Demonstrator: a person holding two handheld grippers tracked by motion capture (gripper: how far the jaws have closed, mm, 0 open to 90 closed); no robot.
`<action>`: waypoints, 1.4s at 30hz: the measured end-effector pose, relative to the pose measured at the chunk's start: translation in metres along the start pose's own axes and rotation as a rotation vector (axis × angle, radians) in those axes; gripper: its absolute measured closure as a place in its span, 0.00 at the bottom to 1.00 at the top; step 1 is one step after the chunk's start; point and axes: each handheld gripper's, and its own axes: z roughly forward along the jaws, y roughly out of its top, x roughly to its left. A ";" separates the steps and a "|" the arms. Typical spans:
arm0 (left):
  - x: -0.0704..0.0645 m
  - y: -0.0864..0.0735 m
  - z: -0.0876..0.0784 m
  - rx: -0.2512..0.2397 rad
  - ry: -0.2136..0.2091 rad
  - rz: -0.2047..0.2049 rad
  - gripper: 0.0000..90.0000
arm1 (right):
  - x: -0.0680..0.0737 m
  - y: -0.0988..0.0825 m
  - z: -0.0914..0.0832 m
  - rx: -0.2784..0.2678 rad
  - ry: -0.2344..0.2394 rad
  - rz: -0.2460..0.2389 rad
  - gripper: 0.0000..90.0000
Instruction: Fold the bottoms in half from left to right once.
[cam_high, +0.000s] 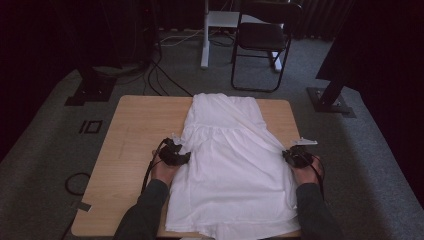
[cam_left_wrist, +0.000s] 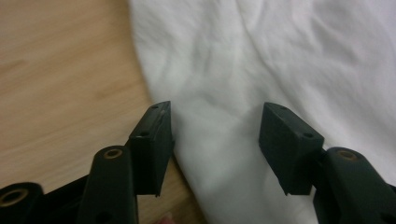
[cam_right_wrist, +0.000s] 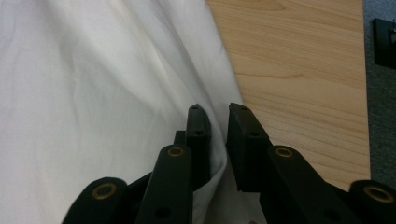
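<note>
Grey carpet and dark curtains surround a pale wooden table (cam_high: 130, 130); a black folding chair (cam_high: 262, 37) stands at upper centre of the high view. White garment (cam_high: 230, 160), apparently a gathered dress, lies flat along the middle of the table, bodice toward the upper frame, hem spilling over the near edge at bottom centre. Left gripper (cam_high: 175, 155), at the garment's left side seam in mid-frame, has its jaws spread; in the left gripper view (cam_left_wrist: 215, 135) the cloth edge lies between the pads, which do not yet press it. Right gripper (cam_high: 296, 156), at the right side seam, has its jaws nearly together; in the right gripper view (cam_right_wrist: 218, 135) a fold of the fabric edge (cam_right_wrist: 215, 154) runs up between them and appears pinched. Handling, by judgement: light, limp and thin cloth, neither fragile nor stiff; it will sag, crease and drag on the wood; single layers may slip from smooth pads; grip best at the doubled side seams, opposite one another, taking a gathered fold rather than a flat layer.
</note>
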 end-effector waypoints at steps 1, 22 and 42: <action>0.002 -0.001 -0.002 0.002 -0.023 0.014 0.73 | 0.000 -0.001 0.000 -0.003 0.006 0.009 0.87; 0.007 -0.087 -0.095 0.031 0.086 0.041 0.99 | 0.043 -0.082 -0.076 -0.005 0.226 0.113 0.92; 0.032 -0.032 -0.084 -0.118 0.075 -0.030 0.58 | 0.089 0.038 -0.038 -0.100 0.297 -0.110 0.52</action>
